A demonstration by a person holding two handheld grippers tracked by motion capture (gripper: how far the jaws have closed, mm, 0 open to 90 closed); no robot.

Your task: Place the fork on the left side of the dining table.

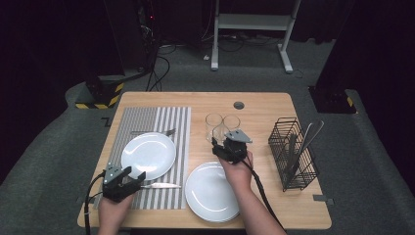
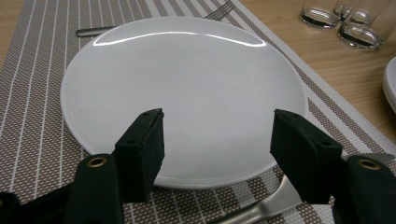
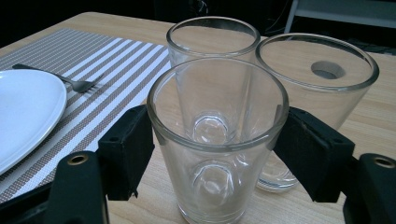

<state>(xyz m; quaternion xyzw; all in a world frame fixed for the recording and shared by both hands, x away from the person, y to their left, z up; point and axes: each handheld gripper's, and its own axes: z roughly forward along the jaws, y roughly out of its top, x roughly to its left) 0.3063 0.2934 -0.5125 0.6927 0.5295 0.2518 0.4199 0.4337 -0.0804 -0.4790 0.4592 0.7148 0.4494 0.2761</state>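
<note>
Glass tumbler [image 3: 217, 140] between right tongs [image 3: 217, 154]; high view shows cutlery basket [image 1: 293, 154].

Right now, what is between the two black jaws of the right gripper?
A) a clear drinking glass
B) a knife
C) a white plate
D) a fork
A: in the right gripper view the jaws of the right gripper stand on either side of the nearest clear glass, which stands upright on the wooden table with two more glasses just behind it.
</note>
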